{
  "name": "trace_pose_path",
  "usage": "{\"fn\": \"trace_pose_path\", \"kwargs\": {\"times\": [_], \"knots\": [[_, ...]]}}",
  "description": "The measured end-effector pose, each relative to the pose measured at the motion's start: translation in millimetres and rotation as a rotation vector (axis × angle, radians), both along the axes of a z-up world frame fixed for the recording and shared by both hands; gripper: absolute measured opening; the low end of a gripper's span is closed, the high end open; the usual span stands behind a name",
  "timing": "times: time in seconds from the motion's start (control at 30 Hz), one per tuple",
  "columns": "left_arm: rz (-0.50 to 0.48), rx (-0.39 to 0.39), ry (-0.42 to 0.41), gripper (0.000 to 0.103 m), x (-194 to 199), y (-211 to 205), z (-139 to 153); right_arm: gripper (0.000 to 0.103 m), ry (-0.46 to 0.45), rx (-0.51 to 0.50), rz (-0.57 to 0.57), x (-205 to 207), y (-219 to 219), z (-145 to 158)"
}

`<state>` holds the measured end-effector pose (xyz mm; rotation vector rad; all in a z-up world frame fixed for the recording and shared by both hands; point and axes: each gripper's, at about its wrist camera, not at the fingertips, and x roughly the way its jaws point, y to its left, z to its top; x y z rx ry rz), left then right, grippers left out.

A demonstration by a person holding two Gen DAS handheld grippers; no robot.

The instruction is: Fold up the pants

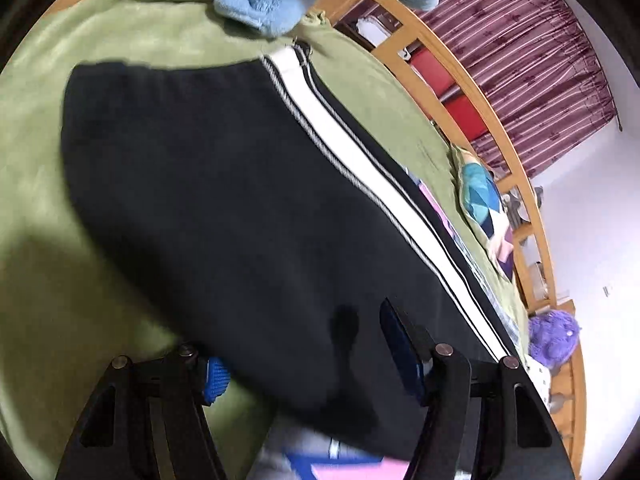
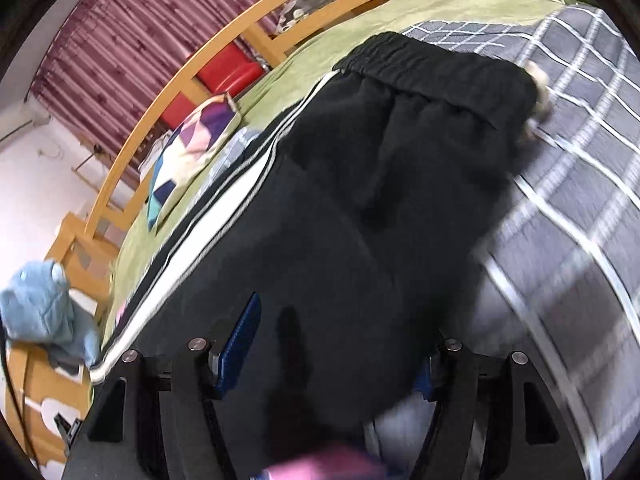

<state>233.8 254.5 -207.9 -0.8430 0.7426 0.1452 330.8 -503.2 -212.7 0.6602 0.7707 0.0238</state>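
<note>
No readable txt, labels, brands or nos. anywhere in either view.

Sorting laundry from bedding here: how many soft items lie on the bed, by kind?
Pants: 1
Green blanket: 1
Grey checked quilt: 1
Patterned cushion: 1
Light blue plush garment: 1
Purple plush toy: 1
Total: 6

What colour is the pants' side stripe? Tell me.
White, edged with thin black and white lines, on black pants. The stripe shows best in the left wrist view.

Green blanket lies bare left of pants; cushion crowds right.
</note>
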Motion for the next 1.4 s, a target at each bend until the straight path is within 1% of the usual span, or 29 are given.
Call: {"fn": "trace_pose_path", "kwargs": {"times": [0.03, 0.07, 0.1, 0.13, 0.17, 0.23, 0.27, 0.3, 0.37, 0.43, 0.5, 0.57, 0.6, 0.67, 0.73, 0.8, 0.83, 0.87, 0.9, 0.93, 0.97, 1.0, 1.03, 1.07, 1.17, 1.2, 1.33, 1.37, 1.4], "knots": [[0.006, 0.032, 0.009, 0.06, 6, 1, 2, 0.073, -0.006, 0.012, -0.005, 11, -2, 0], [0.013, 0.059, 0.027, 0.047, 12, 1, 3, 0.074, -0.006, 0.016, -0.009, 21, -4, 1], [0.02, 0.08, 0.061, 0.028, 23, 0, 5, 0.067, -0.003, 0.014, -0.015, 26, -5, 2], [0.02, 0.086, 0.08, 0.018, 26, 3, 7, 0.051, 0.007, 0.006, -0.039, 33, -6, 3], [0.008, 0.078, 0.078, 0.012, 27, 6, 12, 0.015, 0.035, -0.027, -0.072, 38, -9, 6], [0.003, 0.079, 0.05, 0.011, 25, 8, 36, 0.014, 0.041, -0.012, -0.051, 40, -12, 17], [-0.005, 0.086, 0.032, 0.011, 17, 8, 51, 0.012, 0.014, 0.001, -0.05, 33, -15, 27], [-0.026, 0.1, 0.007, 0.01, 8, 4, 72, 0.011, -0.021, 0.008, -0.033, 21, -16, 48], [-0.056, 0.133, -0.018, 0.01, -9, -6, 101, 0.011, -0.062, -0.01, -0.006, 2, -16, 78], [-0.086, 0.215, -0.027, 0.011, -37, -18, 129, 0.011, -0.084, -0.079, 0.015, -26, -15, 114], [-0.12, 0.26, -0.018, 0.011, -73, -26, 141, 0.011, -0.09, -0.119, 0.042, -62, -21, 135], [-0.139, 0.25, -0.013, 0.011, -103, -30, 137, 0.011, -0.076, -0.133, 0.071, -97, -31, 139], [-0.143, 0.248, 0.018, 0.011, -121, -33, 127, 0.012, -0.06, -0.137, 0.088, -113, -34, 134], [-0.153, 0.248, 0.08, 0.011, -138, -42, 102, 0.016, -0.007, -0.163, 0.118, -135, -39, 117], [-0.164, 0.237, 0.187, 0.012, -146, -55, 62, 0.018, 0.082, -0.152, 0.118, -153, -44, 78], [-0.143, 0.274, 0.258, 0.015, -153, -62, 37, 0.02, 0.156, -0.098, 0.133, -162, -48, 39], [-0.134, 0.291, 0.263, 0.019, -158, -64, 33, 0.024, 0.173, -0.077, 0.123, -172, -49, 26], [-0.127, 0.299, 0.267, 0.033, -161, -64, 33, 0.033, 0.181, -0.052, 0.109, -181, -51, 18], [-0.113, 0.311, 0.296, 0.05, -165, -66, 37, 0.036, 0.164, -0.015, 0.09, -194, -55, 13], [-0.107, 0.323, 0.31, 0.055, -168, -66, 40, 0.037, 0.134, 0.009, 0.074, -208, -60, 14], [-0.106, 0.339, 0.307, 0.058, -171, -68, 46, 0.045, 0.109, 0.017, 0.065, -220, -64, 17], [-0.106, 0.362, 0.292, 0.058, -176, -69, 53, 0.058, 0.072, 0.011, 0.042, -234, -69, 21], [-0.105, 0.383, 0.279, 0.058, -180, -70, 59, 0.066, 0.044, 0.003, 0.02, -242, -73, 24], [-0.104, 0.402, 0.269, 0.06, -181, -72, 66, 0.078, 0.006, 0.001, -0.014, -249, -79, 26], [-0.093, 0.401, 0.256, 0.063, -184, -78, 78, 0.079, -0.01, 0.075, -0.053, -242, -92, 20], [-0.085, 0.39, 0.251, 0.064, -184, -78, 79, 0.079, -0.018, 0.14, -0.07, -230, -95, 14], [-0.058, 0.363, 0.244, 0.064, -183, -81, 83, 0.079, -0.018, 0.262, -0.173, -191, -99, -9], [-0.052, 0.358, 0.243, 0.064, -183, -80, 83, 0.075, -0.015, 0.289, -0.212, -181, -102, -10], [-0.047, 0.349, 0.237, 0.064, -185, -80, 85, 0.054, -0.008, 0.279, -0.252, -173, -103, -6]]}}
